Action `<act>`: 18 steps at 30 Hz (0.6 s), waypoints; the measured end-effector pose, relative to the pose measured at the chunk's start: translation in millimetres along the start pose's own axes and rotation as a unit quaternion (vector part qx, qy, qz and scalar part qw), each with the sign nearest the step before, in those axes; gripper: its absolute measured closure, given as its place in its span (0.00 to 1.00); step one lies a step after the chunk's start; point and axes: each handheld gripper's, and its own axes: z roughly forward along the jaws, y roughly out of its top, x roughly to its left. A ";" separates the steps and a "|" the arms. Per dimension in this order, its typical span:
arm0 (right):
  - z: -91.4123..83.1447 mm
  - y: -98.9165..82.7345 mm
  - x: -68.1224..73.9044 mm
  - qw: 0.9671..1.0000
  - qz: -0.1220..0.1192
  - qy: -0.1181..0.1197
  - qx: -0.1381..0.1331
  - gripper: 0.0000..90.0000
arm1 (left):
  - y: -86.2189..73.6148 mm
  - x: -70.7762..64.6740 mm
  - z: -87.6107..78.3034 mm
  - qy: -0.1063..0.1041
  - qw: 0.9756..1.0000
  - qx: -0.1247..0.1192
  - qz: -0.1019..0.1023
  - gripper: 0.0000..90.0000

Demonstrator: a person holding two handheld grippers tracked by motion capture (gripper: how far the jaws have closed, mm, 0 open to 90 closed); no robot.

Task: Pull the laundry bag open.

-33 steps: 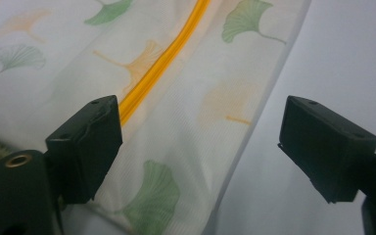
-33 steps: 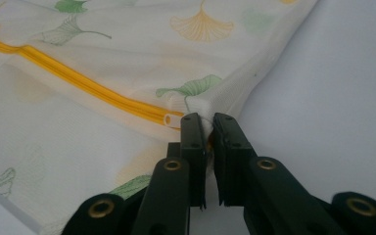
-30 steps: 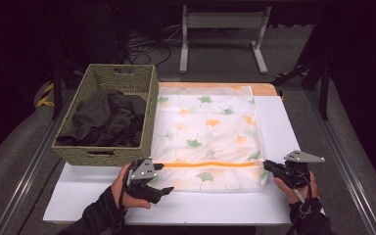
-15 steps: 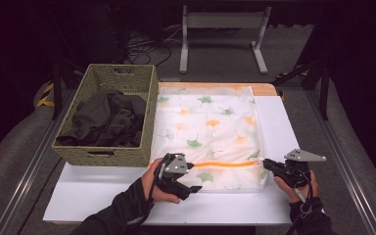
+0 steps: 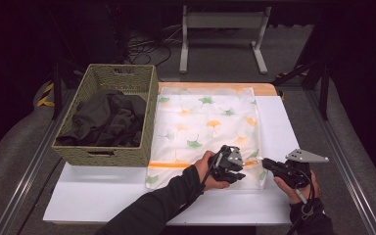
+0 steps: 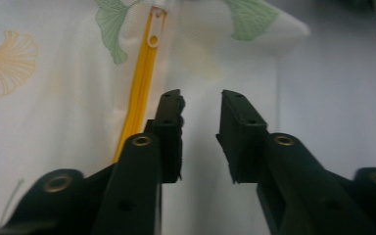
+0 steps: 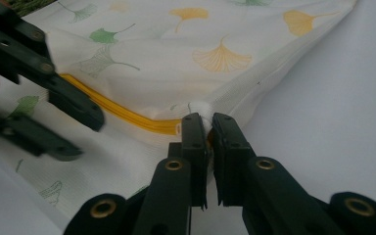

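Observation:
A white mesh bag (image 5: 205, 122) printed with ginkgo leaves lies flat on the white board, its orange zipper (image 5: 176, 165) running along the near edge. My right gripper (image 5: 266, 163) is shut on the bag's near right corner (image 7: 203, 108), at the zipper's end. My left gripper (image 5: 246, 169) hovers over the bag close to the right one, pointing right. Its jaws have just been closing, but a gap remains (image 6: 200, 95) and only cloth lies beneath it. The zipper pull (image 6: 152, 36) sits just ahead of the left jaw.
A woven basket (image 5: 103, 152) holding dark clothes (image 5: 107, 120) stands left of the bag, touching its edge. The white board (image 5: 103, 196) stretches left and toward the front. Metal rails run along both table sides, and a metal stand (image 5: 220, 19) is behind.
My left gripper has travelled right along the zipper from the bag's left end to beside the right gripper, and its jaws have narrowed. The right gripper has stayed in place.

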 end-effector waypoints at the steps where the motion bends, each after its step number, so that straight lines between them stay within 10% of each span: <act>1: -0.8 0.0 0.3 1.000 0.001 0.002 -0.003 0.94 | 3.8 3.0 6.0 -0.004 1.000 0.002 -0.004 0.85; 7: -3.0 -0.3 2.9 1.000 0.007 0.013 -0.009 0.94 | 12.1 11.0 23.1 0.022 1.000 0.017 -0.007 0.97; 18: -0.9 -0.1 11.0 0.999 -0.004 0.028 -0.017 0.94 | 12.5 23.4 28.4 -0.005 1.000 -0.007 -0.027 0.95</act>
